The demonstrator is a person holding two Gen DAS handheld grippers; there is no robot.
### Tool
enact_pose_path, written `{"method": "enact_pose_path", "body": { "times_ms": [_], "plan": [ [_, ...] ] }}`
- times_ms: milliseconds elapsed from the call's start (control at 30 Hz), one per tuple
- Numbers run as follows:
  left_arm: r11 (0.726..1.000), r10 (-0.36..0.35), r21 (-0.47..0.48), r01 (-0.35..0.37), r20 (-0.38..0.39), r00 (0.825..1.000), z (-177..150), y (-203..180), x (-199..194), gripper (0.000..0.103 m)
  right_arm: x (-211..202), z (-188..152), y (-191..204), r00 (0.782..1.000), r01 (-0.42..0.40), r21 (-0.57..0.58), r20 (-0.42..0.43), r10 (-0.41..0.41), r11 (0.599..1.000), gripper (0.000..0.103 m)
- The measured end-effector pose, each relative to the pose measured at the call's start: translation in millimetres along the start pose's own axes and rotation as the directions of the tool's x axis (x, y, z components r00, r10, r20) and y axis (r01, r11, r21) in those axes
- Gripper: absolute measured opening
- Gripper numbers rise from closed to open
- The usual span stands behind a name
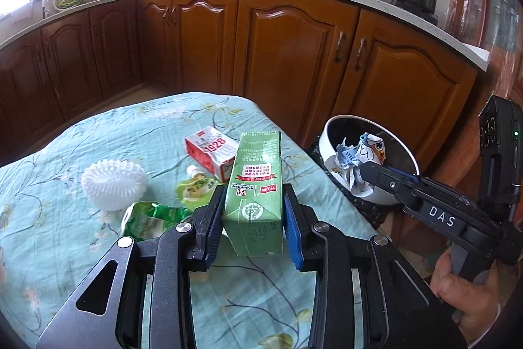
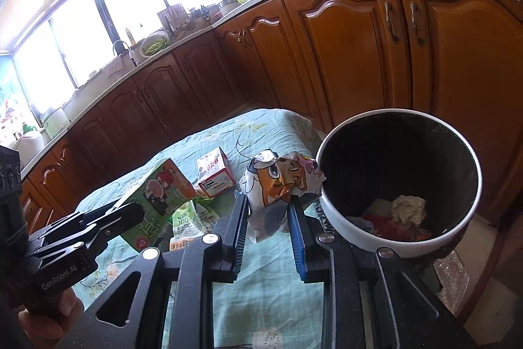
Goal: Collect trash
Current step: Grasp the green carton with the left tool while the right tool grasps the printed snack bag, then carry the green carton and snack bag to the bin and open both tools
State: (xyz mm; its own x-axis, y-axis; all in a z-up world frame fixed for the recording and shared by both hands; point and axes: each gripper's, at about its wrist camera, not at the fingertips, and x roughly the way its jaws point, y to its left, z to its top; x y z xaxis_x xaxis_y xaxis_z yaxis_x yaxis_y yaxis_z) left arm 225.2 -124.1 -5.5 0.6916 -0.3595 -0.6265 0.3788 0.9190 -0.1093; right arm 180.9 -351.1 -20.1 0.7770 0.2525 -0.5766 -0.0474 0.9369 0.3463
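Clamping a green carton, left hand-held gripper; right, marked "DAS", grips wrapper.

Bin mouth open, unobstructed; table edge just beside rim.

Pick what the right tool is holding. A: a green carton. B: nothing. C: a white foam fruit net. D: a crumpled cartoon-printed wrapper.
D: the right tool grips the crumpled cartoon-printed wrapper beside the trash bin; the green carton sits in the left tool.
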Motion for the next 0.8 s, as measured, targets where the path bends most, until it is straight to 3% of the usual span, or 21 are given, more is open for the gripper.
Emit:
{"method": "enact_pose_path", "body": {
  "times_ms": [467,800],
  "plan": [
    [0.993,-0.097,0.068,0.099,-0.026,0.995,11.3,-69.8,23.3,0.032,-28.7,5.3,-62.0,0.995,0.088,0.086,0.042,-0.092,0.992,0.025],
    [0.988,-0.119,0.099,0.123,-0.046,0.992,25.3,-102.1,48.7,0.032,-30.1,10.5,-89.4,0.991,0.122,0.119,0.041,-0.128,0.985,0.025]
  ]
}}
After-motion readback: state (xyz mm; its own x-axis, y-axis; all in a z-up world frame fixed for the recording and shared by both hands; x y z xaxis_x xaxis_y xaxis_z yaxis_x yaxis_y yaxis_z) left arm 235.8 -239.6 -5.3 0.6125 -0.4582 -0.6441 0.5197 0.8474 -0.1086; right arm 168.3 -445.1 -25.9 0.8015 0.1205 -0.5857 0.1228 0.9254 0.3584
